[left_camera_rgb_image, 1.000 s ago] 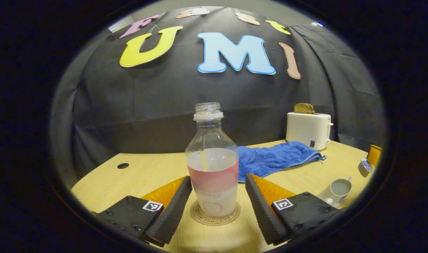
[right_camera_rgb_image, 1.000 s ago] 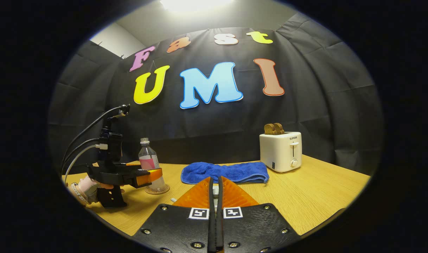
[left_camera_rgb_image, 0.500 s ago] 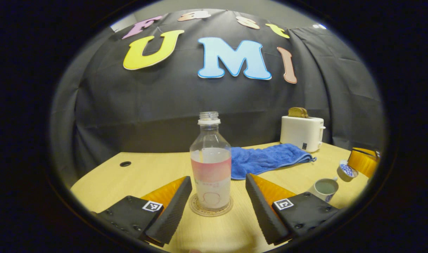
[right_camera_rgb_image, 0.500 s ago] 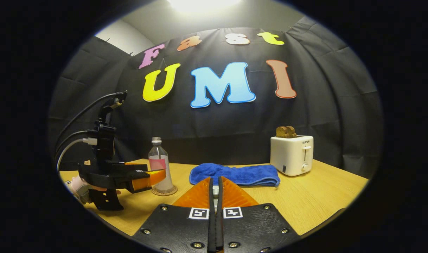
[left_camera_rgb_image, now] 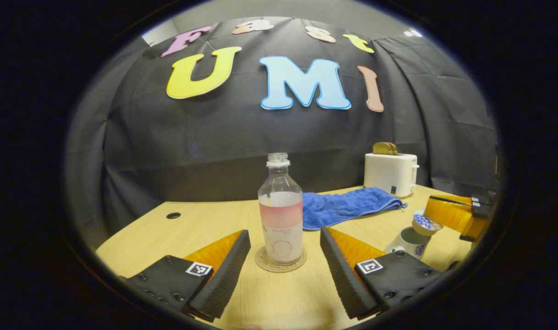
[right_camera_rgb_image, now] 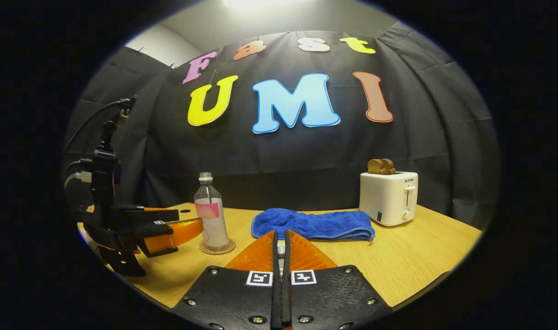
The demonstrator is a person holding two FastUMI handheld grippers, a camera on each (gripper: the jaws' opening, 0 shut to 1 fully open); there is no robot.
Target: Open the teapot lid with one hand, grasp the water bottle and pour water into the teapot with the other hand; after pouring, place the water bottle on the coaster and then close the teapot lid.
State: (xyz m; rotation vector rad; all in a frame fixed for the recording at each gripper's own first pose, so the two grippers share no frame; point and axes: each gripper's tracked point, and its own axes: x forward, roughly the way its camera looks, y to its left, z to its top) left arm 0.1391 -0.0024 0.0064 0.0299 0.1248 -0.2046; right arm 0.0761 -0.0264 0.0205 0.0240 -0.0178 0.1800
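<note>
Holding the left claw point(left_camera_rgb_image: 284, 233) wide open, gripping nothing, fingertips stopping just short of the water bottle point(left_camera_rgb_image: 281, 215) and apart from it on both sides. Finding that bottle upright on the coaster point(left_camera_rgb_image: 281, 262), near the middle of the counter point(left_camera_rgb_image: 205, 224), uncapped and roughly half full.

Pinching the right claw point(right_camera_rgb_image: 281, 236) almost closed on a small pale piece, probably the knob of the teapot lid point(left_camera_rgb_image: 425, 223), though too little visible in the right gripper view to swear to it. From the left gripper view, carrying that lid just above and slightly right of the open teapot point(left_camera_rgb_image: 409, 240), at the near right of the counter.

Judging pouring and bottle placement done; only closing the lid left.

Could knock the bottle by swinging the left claw sideways while pulling away: capless, so tipping means a spill across the counter. Could seat the lid askew, or nudge the small teapot, by lowering off-centre or tilted, since the right claw's own fingers hide the pot. Could drop the lid if so narrow a pinch slips. Best to pull straight back and lower level.
</note>
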